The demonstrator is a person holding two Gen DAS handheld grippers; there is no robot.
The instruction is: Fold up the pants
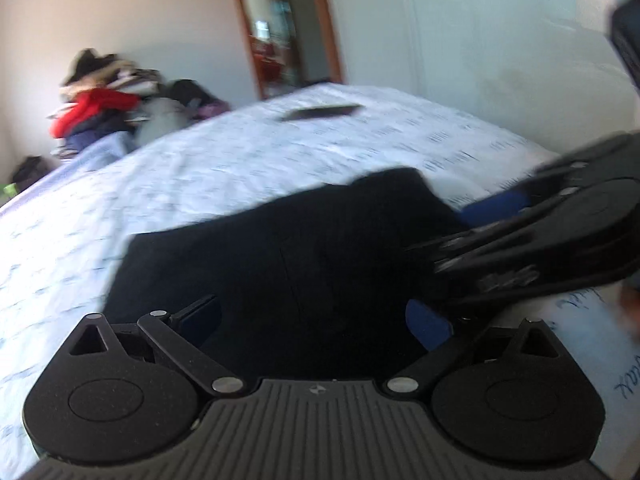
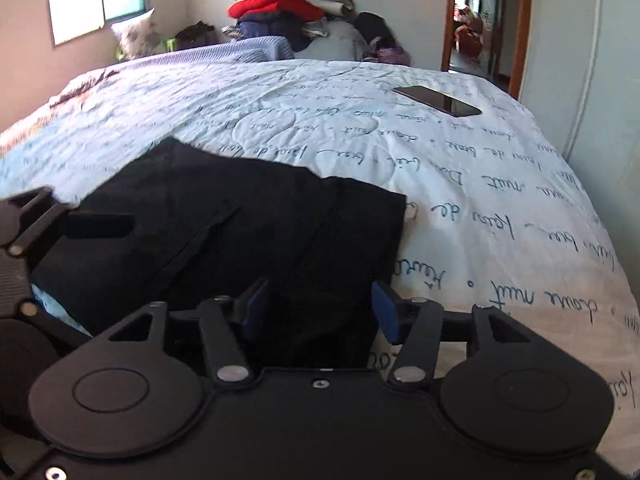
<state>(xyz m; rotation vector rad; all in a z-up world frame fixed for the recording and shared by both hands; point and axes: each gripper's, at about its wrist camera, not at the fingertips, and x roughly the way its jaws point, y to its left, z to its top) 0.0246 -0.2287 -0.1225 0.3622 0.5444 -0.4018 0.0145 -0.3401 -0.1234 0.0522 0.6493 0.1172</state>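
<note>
The left tongs are spread wide, right over the black pants. The right tongs are wide too, with the near edge of the pants between the blue pads. The pants lie flat on the bed cover. Farther off, a dark phone rests on the cover. A pile of clothes sits far behind.

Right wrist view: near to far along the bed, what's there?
Right gripper with jaws apart → black folded pants → white quilted bedspread with script lettering → flat black phone → heap of clothes with a red garment.
</note>
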